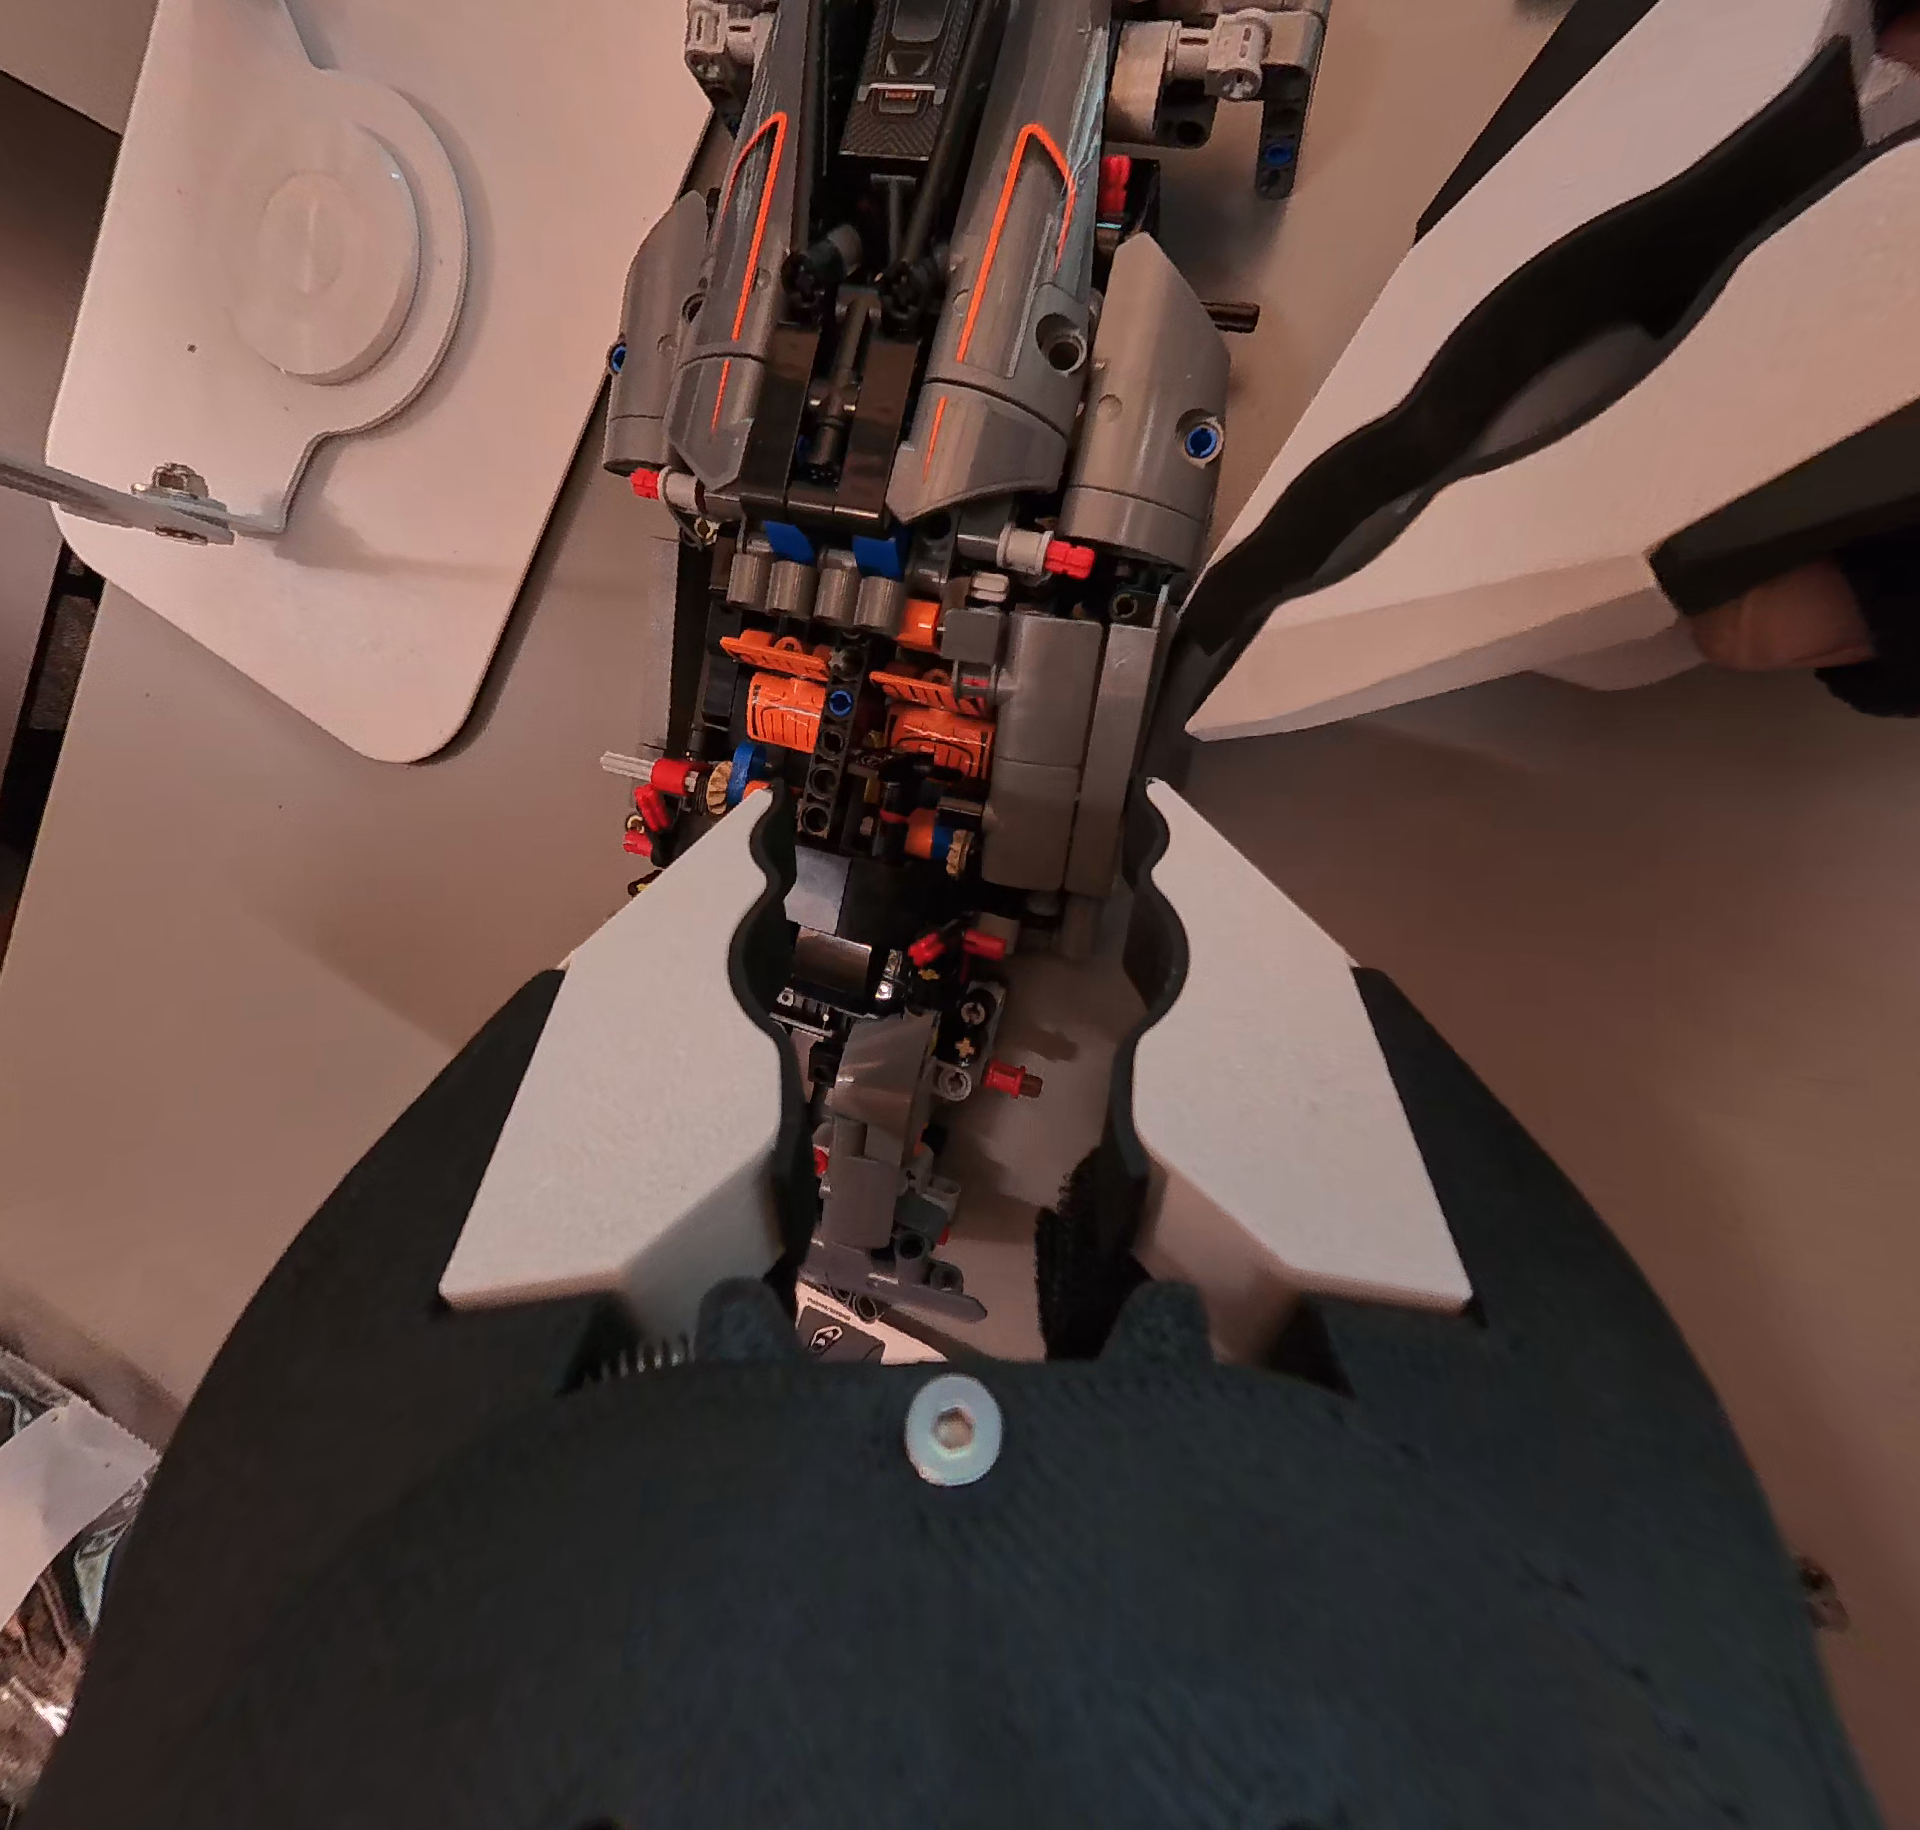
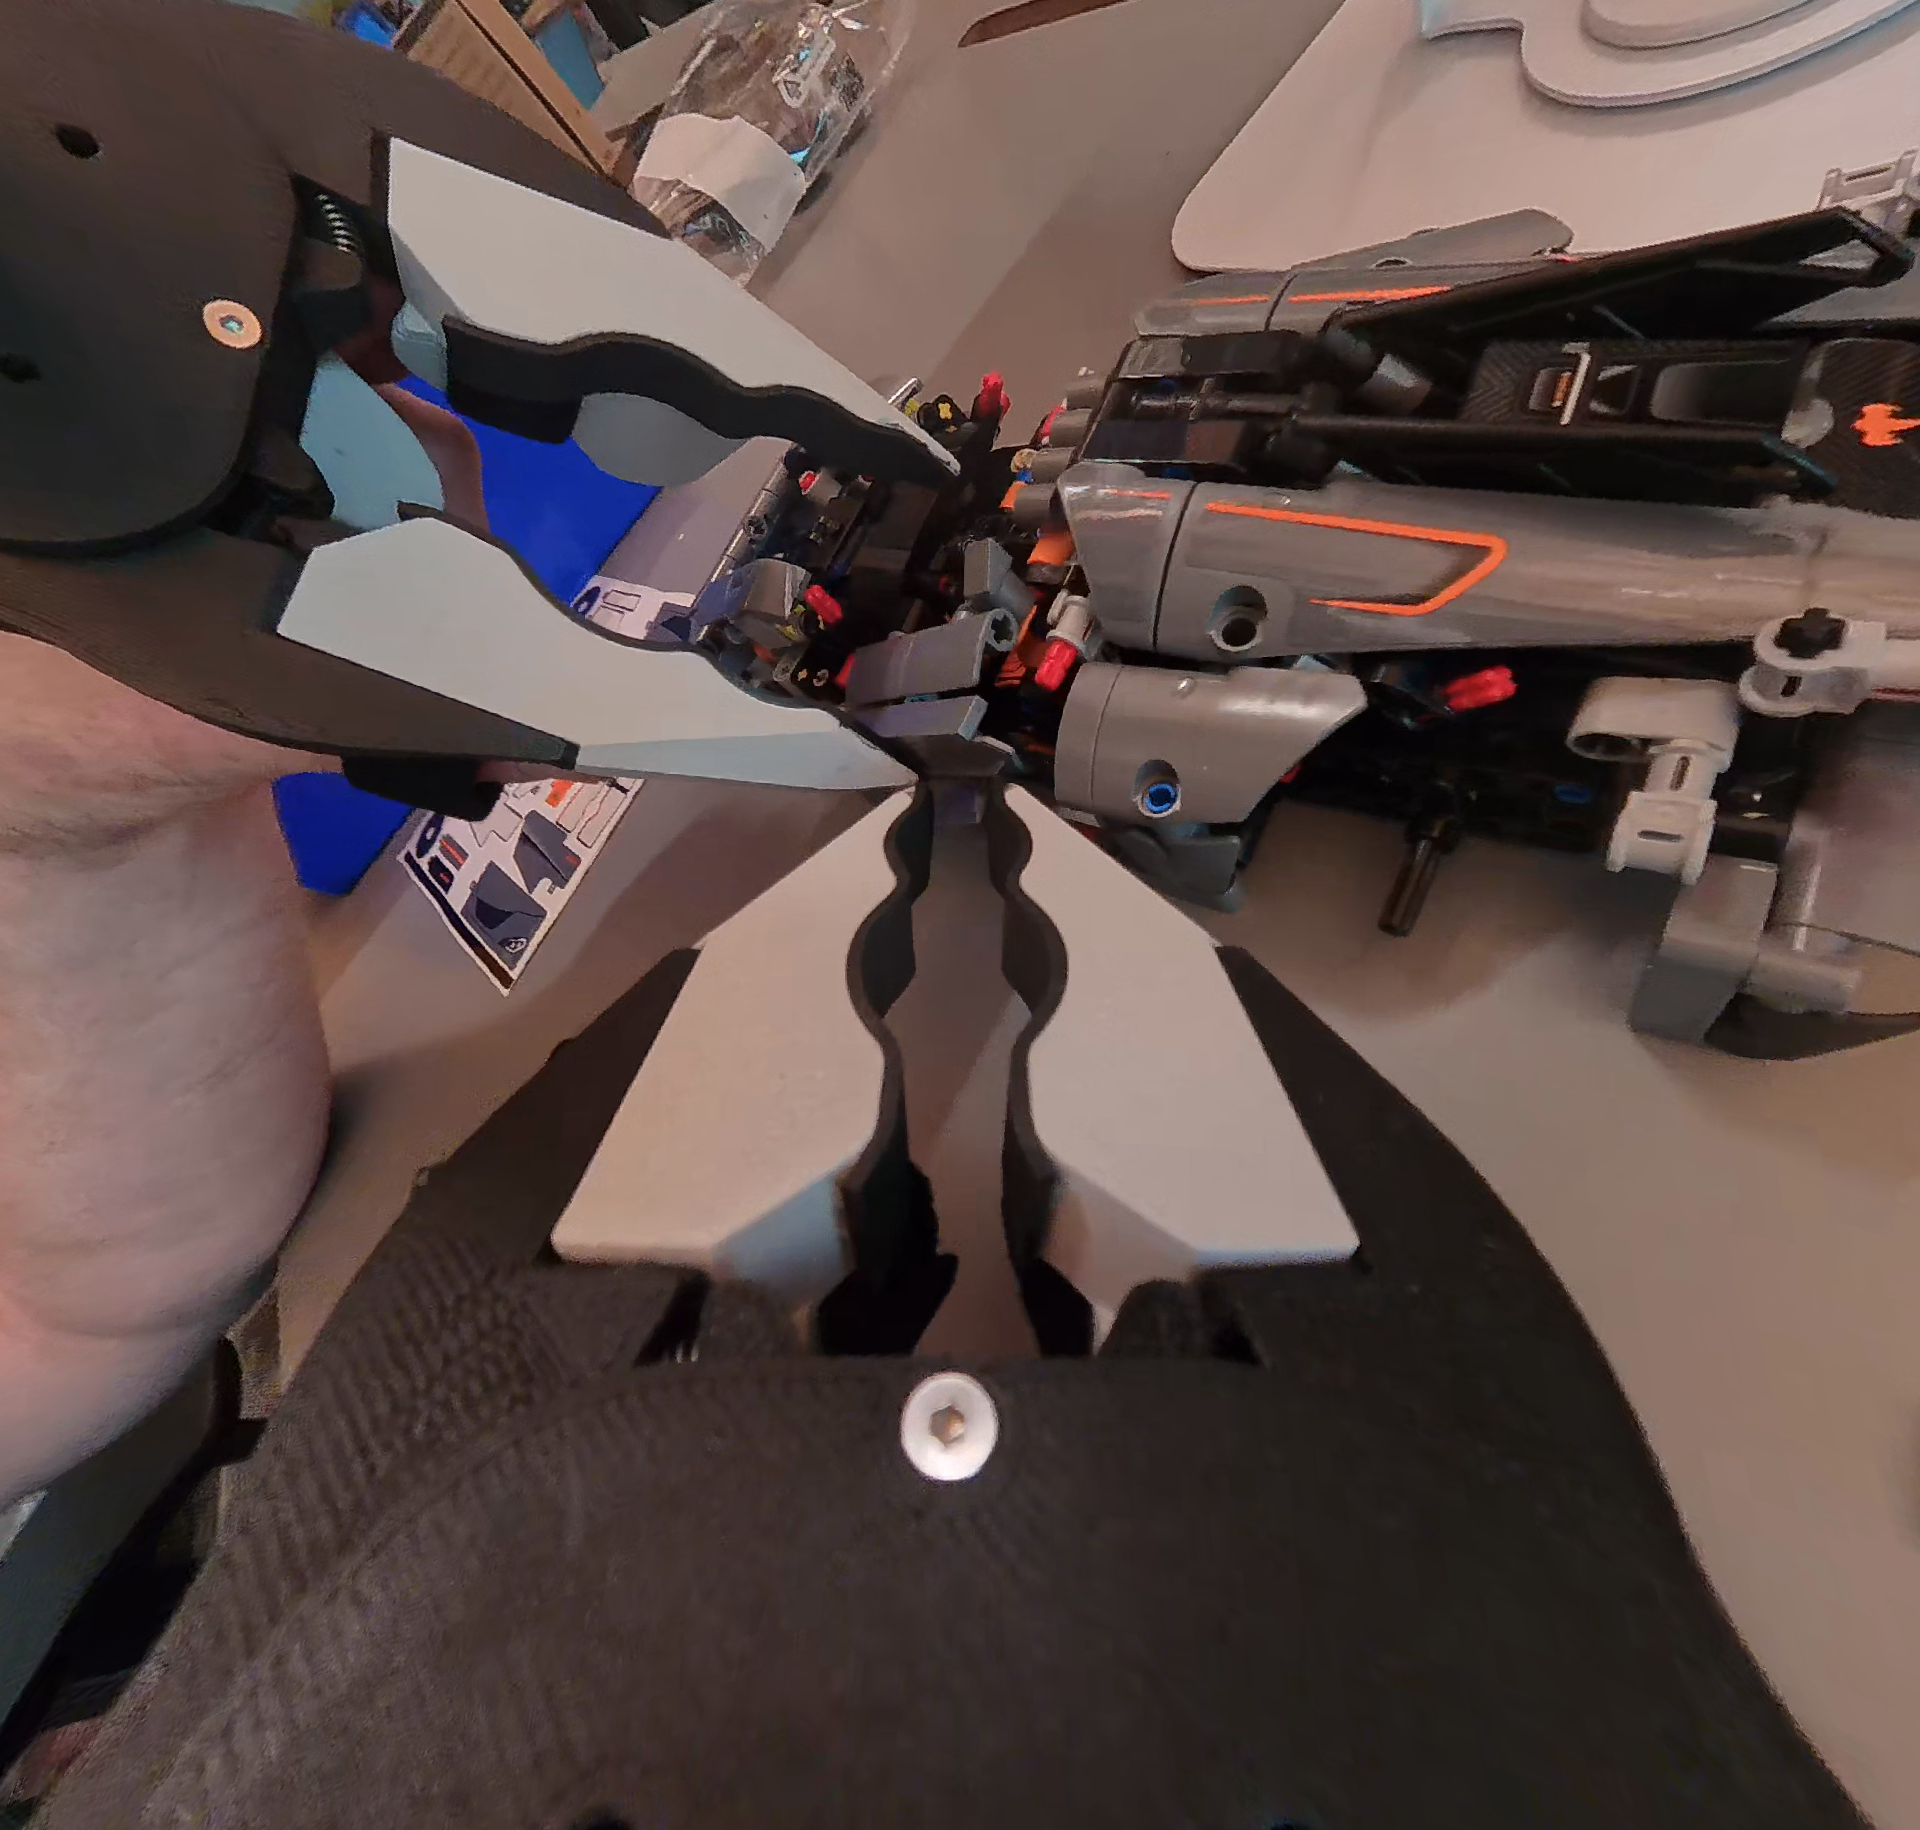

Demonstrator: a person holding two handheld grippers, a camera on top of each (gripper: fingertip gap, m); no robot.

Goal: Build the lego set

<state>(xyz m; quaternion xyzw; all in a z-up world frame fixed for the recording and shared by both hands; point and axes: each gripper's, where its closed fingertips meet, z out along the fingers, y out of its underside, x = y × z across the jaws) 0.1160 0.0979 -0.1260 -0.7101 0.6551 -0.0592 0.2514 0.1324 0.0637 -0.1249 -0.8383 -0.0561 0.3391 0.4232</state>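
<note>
The lego car (image 1: 914,492) is lying on the counter (image 1: 1558,1001), its long axis running from 6 to 12 o'clock off the left claw (image 1: 961,824), which is straddling its rear, released. The right claw (image 2: 958,793) is pinching a small grey piece (image 2: 956,788) at its 12 o'clock, against the car's flank.

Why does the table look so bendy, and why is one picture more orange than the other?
Both views use wide-angle lenses, so straight edges bow. In the left wrist view the light is warm and pinkish on the table, and the lego car is sharp. In the right wrist view the light is greyer, and the plastic bag far off is soft.
</note>
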